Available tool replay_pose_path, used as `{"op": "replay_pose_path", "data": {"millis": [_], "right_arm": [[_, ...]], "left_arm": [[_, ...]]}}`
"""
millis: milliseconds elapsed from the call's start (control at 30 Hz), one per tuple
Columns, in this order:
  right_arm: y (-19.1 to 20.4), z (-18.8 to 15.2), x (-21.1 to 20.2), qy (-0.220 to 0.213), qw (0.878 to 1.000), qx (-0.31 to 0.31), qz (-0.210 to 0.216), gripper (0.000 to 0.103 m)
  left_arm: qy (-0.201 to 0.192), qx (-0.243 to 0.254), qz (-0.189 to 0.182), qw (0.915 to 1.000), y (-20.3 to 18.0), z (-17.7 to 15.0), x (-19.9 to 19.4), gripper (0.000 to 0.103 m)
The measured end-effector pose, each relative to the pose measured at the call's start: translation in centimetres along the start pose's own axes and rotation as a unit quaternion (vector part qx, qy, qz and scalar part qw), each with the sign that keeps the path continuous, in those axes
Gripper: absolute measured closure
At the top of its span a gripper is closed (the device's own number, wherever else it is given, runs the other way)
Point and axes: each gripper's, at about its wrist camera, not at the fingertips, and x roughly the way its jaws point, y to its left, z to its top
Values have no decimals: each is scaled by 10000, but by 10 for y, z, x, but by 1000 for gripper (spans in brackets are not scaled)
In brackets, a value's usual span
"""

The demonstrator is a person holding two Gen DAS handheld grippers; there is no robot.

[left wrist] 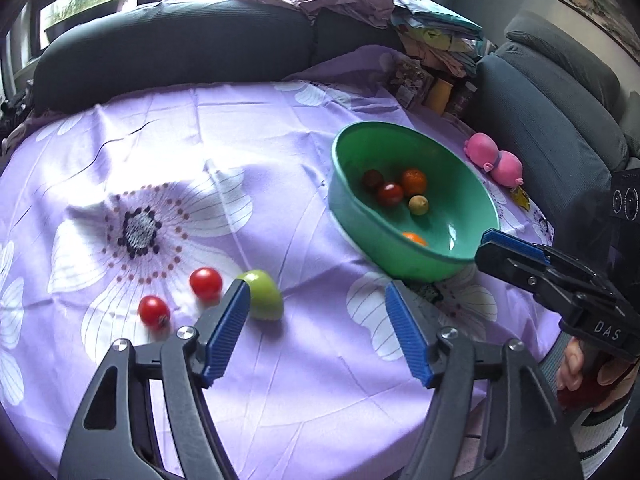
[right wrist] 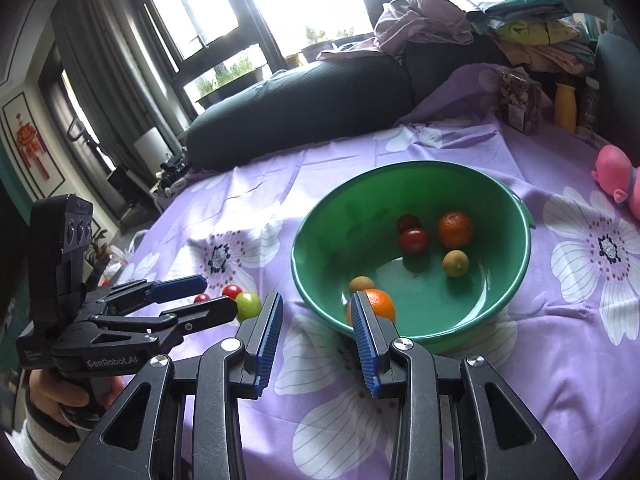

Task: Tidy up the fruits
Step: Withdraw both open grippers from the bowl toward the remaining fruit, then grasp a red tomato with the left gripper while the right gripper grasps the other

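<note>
Six fruits in the green bowl (right wrist: pixel 412 184) on the lilac flowered cloth (left wrist: pixel 280 152) of the bench: two dark cherry tomatoes (right wrist: pixel 413 240), two oranges, one far (right wrist: pixel 455 229) and one at the near wall (right wrist: pixel 380 304), and two small yellow-green round fruits (right wrist: pixel 455 263). Out on the cloth left of the bowl, three more: two red cherry tomatoes (left wrist: pixel 206 282) side by side and one green fruit (left wrist: pixel 262 295) just right of them. Left gripper (left wrist: pixel 318 320) tilted down over the cloth, jaws wide and empty, left pad just beside the green fruit. Right gripper (right wrist: pixel 316 338) angled down at the bowl's near rim, jaws parted a moderate way, nothing between them. Far right, one pink pig toy (left wrist: pixel 494 159) near the bench edge.
</note>
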Motion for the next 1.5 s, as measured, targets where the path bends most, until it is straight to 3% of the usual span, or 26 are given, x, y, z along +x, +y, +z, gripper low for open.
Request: {"op": "replay_pose_path", "data": {"millis": [233, 533, 900, 1500], "right_arm": [[23, -12, 11, 278, 9989, -303, 231, 57], [54, -24, 33, 697, 9937, -750, 464, 55], [74, -29, 58, 1049, 9878, -1024, 527, 55], [97, -15, 87, 1159, 9841, -1243, 512, 55]], "left_arm": [[65, -368, 408, 9985, 43, -31, -24, 29], [129, -791, 483, 9956, 75, -59, -38, 28], [143, -822, 207, 9963, 81, -58, -29, 28], [83, -826, 426, 9956, 107, -40, -21, 28]]}}
